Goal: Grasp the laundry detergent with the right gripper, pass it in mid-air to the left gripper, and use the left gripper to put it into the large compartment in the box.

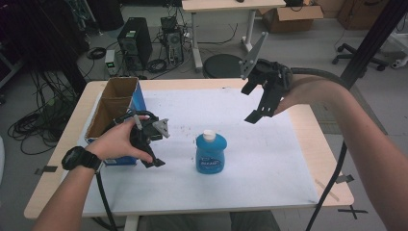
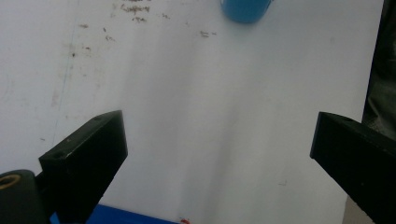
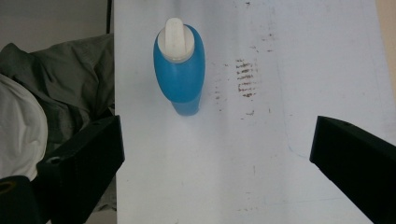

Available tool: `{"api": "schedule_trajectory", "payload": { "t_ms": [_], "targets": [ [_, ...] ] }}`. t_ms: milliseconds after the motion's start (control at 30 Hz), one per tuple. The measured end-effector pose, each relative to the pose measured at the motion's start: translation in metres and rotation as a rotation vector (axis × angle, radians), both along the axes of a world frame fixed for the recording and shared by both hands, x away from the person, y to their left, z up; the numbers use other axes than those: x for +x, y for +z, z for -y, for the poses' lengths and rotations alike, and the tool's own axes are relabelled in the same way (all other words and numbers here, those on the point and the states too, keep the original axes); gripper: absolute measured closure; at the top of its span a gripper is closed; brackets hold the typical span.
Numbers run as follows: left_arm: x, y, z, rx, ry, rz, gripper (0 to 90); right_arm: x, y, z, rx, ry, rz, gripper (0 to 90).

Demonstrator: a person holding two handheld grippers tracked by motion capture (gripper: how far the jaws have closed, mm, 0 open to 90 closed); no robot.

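Both tools are held with jaws spread and nothing between them. Left tool point(image 1: 153, 162) is kept low, a box point(image 1: 115, 103) just behind it and a blue bottle point(image 1: 210, 154) beside. Right tool point(image 1: 257, 114) is raised above the bench point(image 1: 269, 159), the bottle below it.

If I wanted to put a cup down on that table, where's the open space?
Right of the blue bottle the white mat is bare to its edge. The strip along its near edge is bare too. The left is crowded: cardboard box and left gripper.

Bottle point(image 2: 246, 10) cut by top edge (label unreadable)
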State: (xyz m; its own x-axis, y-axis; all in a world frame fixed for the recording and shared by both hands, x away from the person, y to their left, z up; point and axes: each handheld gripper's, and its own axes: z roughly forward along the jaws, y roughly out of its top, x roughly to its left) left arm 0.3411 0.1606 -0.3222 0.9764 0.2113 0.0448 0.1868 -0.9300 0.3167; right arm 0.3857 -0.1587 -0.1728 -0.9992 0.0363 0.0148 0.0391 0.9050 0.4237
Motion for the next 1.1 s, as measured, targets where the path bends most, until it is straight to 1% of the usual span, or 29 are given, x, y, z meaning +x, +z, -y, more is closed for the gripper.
{"api": "schedule_trajectory", "payload": {
  "t_ms": [100, 167, 233, 333, 367, 500, 533, 567, 633, 700, 733, 767, 833, 867, 967, 1000, 1033, 1100],
  "targets": [
    [0.0, 0.002, 0.0, 0.003, -0.002, 0.004, 4.5, 0.0, 0.004, 0.002, 0.006, -0.005, 0.009, 2.7],
    [0.0, 0.002, 0.001, 0.003, -0.002, 0.003, 4.5, -0.002, 0.009, 0.005, 0.021, -0.006, 0.017, 2.7],
    [-0.001, 0.002, 0.002, 0.002, -0.003, 0.006, 4.5, -0.003, 0.011, 0.006, 0.027, -0.006, 0.024, 2.7],
    [-0.002, 0.002, 0.002, 0.006, -0.006, 0.001, 4.5, -0.006, 0.017, 0.012, 0.062, -0.005, 0.041, 2.8],
    [-0.002, 0.002, 0.003, 0.015, -0.003, -0.001, 4.6, -0.006, 0.018, 0.014, 0.072, -0.008, 0.046, 2.8],
    [-0.002, 0.003, 0.003, 0.005, -0.006, 0.001, 4.5, -0.007, 0.02, 0.024, 0.126, -0.01, 0.059, 2.3],
    [-0.002, 0.003, 0.003, 0.007, -0.006, 0.001, 4.5, -0.007, 0.02, 0.026, 0.136, -0.019, 0.061, 1.7],
    [-0.002, 0.003, 0.003, 0.007, -0.006, 0.001, 4.5, -0.007, 0.02, 0.026, 0.136, -0.019, 0.061, 1.7],
    [-0.002, 0.003, 0.002, 0.004, 0.0, -0.001, 4.5, -0.008, 0.019, 0.03, 0.155, -0.037, 0.068, 1.6],
    [-0.001, 0.003, 0.002, 0.005, 0.001, -0.001, 4.5, -0.009, 0.017, 0.035, 0.181, -0.037, 0.055, 1.8],
    [-0.001, 0.004, 0.003, 0.006, 0.0, -0.001, 4.5, -0.01, 0.013, 0.039, 0.202, -0.034, 0.053, 1.9],
    [-0.001, 0.004, 0.003, 0.006, 0.0, -0.001, 4.4, -0.01, 0.013, 0.039, 0.202, -0.034, 0.053, 1.9],
    [-0.002, 0.004, 0.003, 0.002, 0.0, 0.0, 4.5, -0.01, 0.007, 0.045, 0.225, -0.04, 0.052, 1.9],
    [-0.002, 0.004, 0.003, 0.0, 0.002, 0.002, 4.5, -0.01, 0.007, 0.045, 0.225, -0.04, 0.052, 1.9],
    [-0.002, 0.005, 0.003, 0.003, 0.002, 0.003, 4.5, -0.011, -0.002, 0.051, 0.267, -0.049, 0.058, 1.8],
    [-0.002, 0.005, 0.002, 0.006, 0.001, 0.002, 4.5, -0.011, -0.007, 0.055, 0.311, -0.05, 0.043, 2.2],
    [-0.002, 0.005, 0.002, 0.007, 0.004, 0.002, 4.5, -0.011, -0.007, 0.055, 0.311, -0.05, 0.043, 2.2],
    [-0.003, 0.005, 0.002, 0.003, 0.009, 0.0, 4.5, -0.011, -0.013, 0.059, 0.334, -0.055, 0.037, 2.2]
  ]
}}
